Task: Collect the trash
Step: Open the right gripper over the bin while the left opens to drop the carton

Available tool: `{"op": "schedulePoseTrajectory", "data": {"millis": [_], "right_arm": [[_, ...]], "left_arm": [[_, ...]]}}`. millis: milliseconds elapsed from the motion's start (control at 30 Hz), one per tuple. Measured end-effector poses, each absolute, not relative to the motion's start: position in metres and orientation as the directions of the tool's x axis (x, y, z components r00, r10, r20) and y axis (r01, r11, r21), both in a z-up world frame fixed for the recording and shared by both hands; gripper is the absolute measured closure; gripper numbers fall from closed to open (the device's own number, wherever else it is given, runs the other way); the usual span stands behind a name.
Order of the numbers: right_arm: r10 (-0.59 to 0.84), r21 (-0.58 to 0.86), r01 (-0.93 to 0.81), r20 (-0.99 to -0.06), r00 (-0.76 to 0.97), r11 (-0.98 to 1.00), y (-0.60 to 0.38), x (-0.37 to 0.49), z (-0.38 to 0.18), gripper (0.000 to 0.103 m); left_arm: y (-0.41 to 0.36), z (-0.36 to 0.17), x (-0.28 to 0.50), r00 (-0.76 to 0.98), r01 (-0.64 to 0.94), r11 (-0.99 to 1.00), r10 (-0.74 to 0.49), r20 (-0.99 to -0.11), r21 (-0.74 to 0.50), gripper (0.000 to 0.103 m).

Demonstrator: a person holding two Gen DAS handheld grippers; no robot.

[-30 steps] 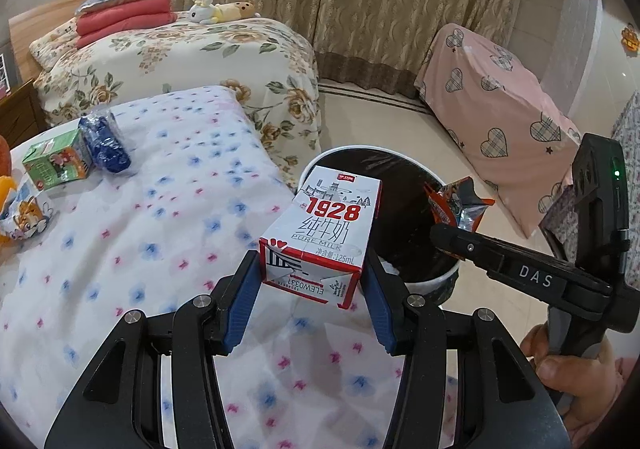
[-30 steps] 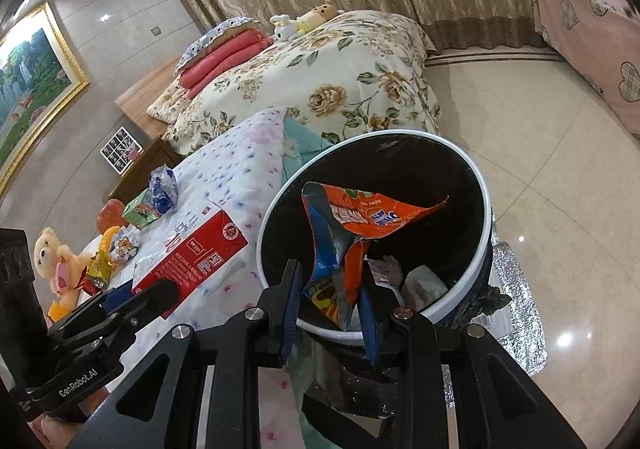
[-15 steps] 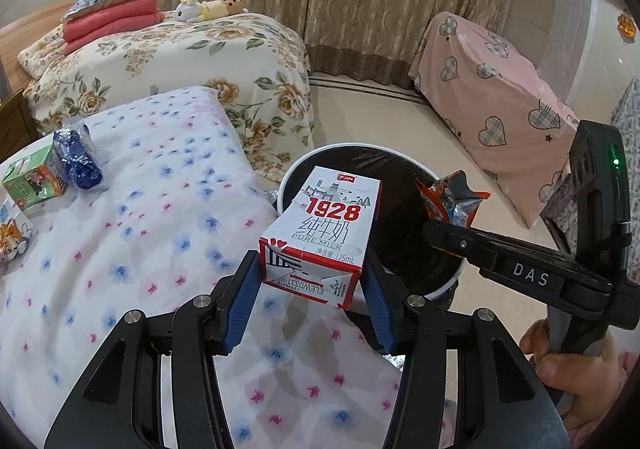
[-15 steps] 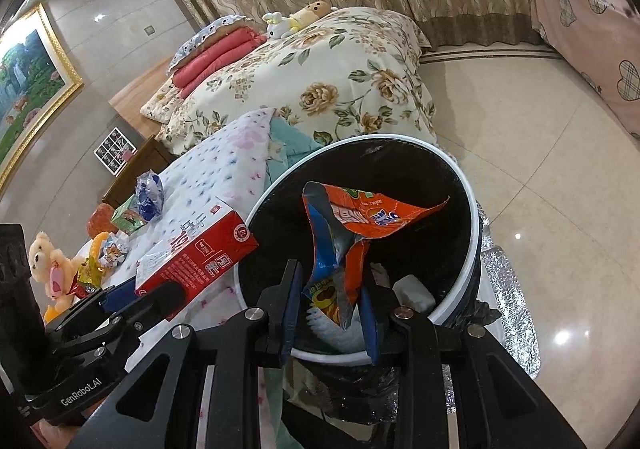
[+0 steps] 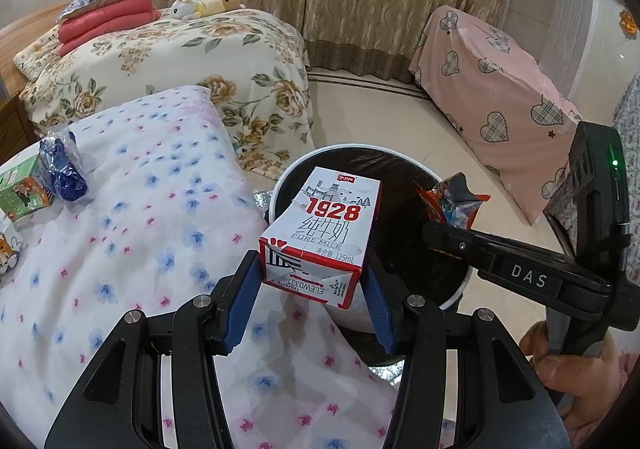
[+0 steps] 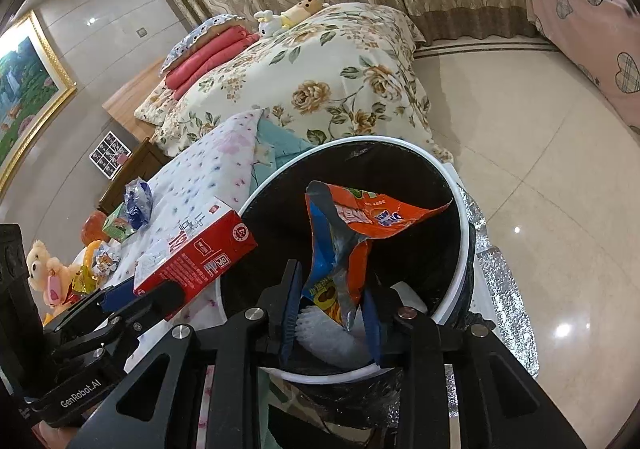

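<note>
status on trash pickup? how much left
Done: white trash already lies in the bin. In hand: left claw grips the milk carton, right claw the snack wrapper, both at the bin mouth. Left: blue wrapper and green carton on the bed.

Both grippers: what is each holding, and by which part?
Left gripper clamps the milk carton by its sides near the base. Right gripper pinches the orange snack wrapper by its lower end.

even indoor light, sharp focus; ceiling-lamp glare spots on the glossy floor [image 6: 540,209] at right; strong fisheye bending, dark corners.
</note>
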State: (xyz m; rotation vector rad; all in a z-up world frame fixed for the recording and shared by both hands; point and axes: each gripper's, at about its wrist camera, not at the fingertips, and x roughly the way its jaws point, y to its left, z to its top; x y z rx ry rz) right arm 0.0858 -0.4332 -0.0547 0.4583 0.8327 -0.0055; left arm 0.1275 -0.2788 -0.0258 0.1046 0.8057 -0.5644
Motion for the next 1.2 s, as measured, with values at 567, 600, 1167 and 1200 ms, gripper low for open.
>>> {"op": "schedulePoseTrajectory", "data": {"millis": [567, 600, 1167, 1200], "right_arm": [[0.163, 0.374, 0.188, -0.729, 0.665, 0.908, -0.441, 0.101, -0.055, 0.072], [0.163, 0.374, 0.189, -0.73, 0.664, 0.908, -0.441, 0.102, -0.055, 0.072], [0.171, 0.396, 0.181, -0.704, 0.69, 0.9, -0.434, 0.093, -0.042, 0.026], [0.174, 0.397, 0.174, -0.7, 0.692, 0.901, -0.43, 0.091, -0.041, 0.025]], "left_arm": [[-0.288, -0.028, 0.14, 0.543, 0.514, 0.848, -0.437, -0.717, -0.127, 0.053], [-0.289, -0.029, 0.141, 0.541, 0.513, 0.848, -0.437, -0.719, -0.13, 0.053], [-0.243, -0.024, 0.125, 0.551, 0.441, 0.87, -0.457, -0.698, -0.221, 0.043], [-0.237, -0.024, 0.123, 0.555, 0.434, 0.873, -0.453, -0.698, -0.222, 0.043]]}}
